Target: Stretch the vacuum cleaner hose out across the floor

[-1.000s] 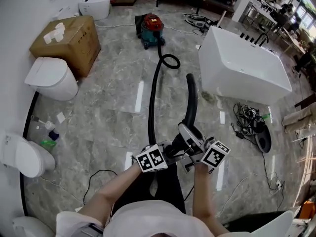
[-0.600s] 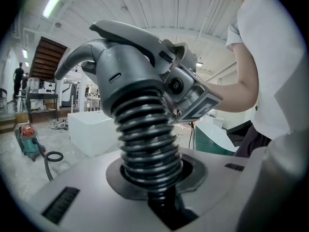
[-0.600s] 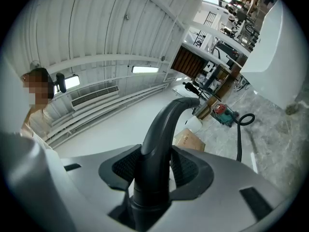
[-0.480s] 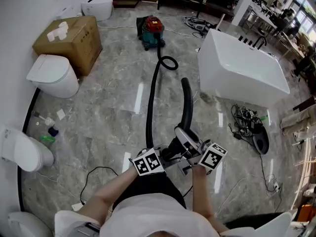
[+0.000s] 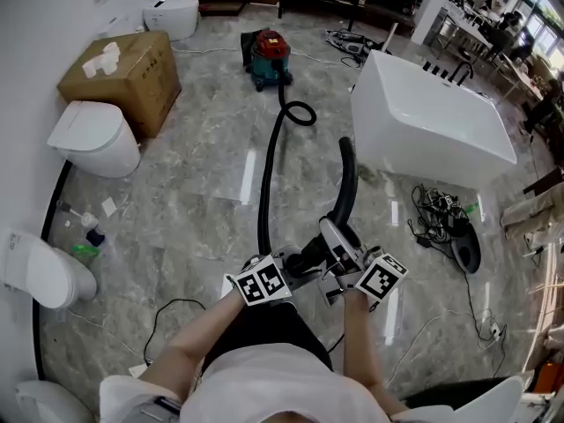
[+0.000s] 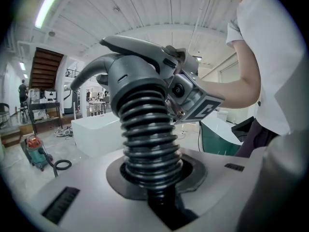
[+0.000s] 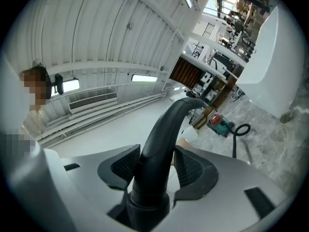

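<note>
L gripper (image 6: 152, 178): clenched on the ribbed hose cuff (image 6: 147, 129), right under the grey handle (image 6: 140, 62). I see the cuff seated betw both pads, standing up out of the jaws.
R gripper (image 7: 154, 166): grasping the black wand tube (image 7: 161, 139), one pad on each side. The jaws have just eased apart a touch, yet the tube sits pinched betw them.
Both grippers: close together in front of me in the head view, marker cubes facing up, handle betw them.
Hose (image 5: 267, 183): black. It runs from my grippers along the floor (image 5: 194, 210) twd the vacuum cleaner (image 5: 271, 53), mostly straight, w/ one small loop lying just short of the vac.
Vac: red & teal, at the far end of the hose, well apart from me.
Wand: rises from the handle & curves over at the top. Its free end is in the air, near the tub's near corner.
Bathtub (image 5: 423, 117): white, to the right of the hose.
Cables (image 5: 445, 210): a tangled bunch on the floor on the tub's near side.
Left side: cardboard box (image 5: 123, 73) by the wall, white toilet (image 5: 92, 135) just beside it.
</note>
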`<state>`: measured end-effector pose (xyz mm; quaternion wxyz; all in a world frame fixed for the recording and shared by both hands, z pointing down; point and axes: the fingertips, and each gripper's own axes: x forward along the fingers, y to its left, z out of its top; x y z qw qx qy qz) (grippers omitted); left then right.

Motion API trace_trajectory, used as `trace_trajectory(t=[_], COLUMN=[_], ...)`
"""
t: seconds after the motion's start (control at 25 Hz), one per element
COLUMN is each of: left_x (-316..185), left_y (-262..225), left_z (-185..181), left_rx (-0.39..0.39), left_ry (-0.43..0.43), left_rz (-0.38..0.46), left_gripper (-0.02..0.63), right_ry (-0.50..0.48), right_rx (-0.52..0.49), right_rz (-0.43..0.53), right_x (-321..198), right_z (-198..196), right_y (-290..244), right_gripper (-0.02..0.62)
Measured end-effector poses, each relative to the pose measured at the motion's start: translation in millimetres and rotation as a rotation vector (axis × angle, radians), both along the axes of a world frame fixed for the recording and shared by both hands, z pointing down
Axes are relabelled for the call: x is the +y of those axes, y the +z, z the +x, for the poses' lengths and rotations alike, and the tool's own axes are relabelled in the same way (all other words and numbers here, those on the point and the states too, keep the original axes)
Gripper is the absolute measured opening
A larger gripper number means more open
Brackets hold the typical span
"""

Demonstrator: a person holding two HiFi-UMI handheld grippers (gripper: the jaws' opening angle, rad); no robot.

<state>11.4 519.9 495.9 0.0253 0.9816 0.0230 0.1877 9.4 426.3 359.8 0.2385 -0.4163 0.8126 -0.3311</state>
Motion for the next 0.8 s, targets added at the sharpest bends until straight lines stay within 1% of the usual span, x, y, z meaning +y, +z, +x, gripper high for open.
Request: trace_trajectory(t=[0.12,0.2,0.28,0.4,0.52,0.64,0.72,0.8], left_x=[-9,-15,-20,-28,-36,-44,-48,-50], left_y=[-1,-2,-4,-7,-6,-2,2,8], left_z=[-2,-2,0,3,2,1,-1,-4], left_rx=[-0.028,-0.04,-0.038,-0.021,-0.017,-0.042,-0.078,-0.133], left_ry=[0.0,0.002,-0.007,-0.032,-0.067,-0.081,-0.069,-0.028], left_rz=[0.028,0.053,0.066,0.065,0.06,0.068,0.088,0.124], left_gripper=[0.095,0.097,0.097,0.097,0.097,0.097,0.097,0.097], right_ry=[0.073,0.12,0.178,0.27,0.319,0.314,0.27,0.207], right_rx=[0.099,0.14,0.145,0.146,0.156,0.178,0.22,0.267], right_rz=[0.012,0.024,0.037,0.049,0.06,0.067,0.066,0.062], right_x=[-3,-2,0,2,4,3,3,2], right_z=[12,21,35,60,80,91,91,83], right_y=[0,-1,-3,-6,-11,-17,-18,-16], right_gripper=[0.233,0.247,0.249,0.249,0.249,0.249,0.249,0.249])
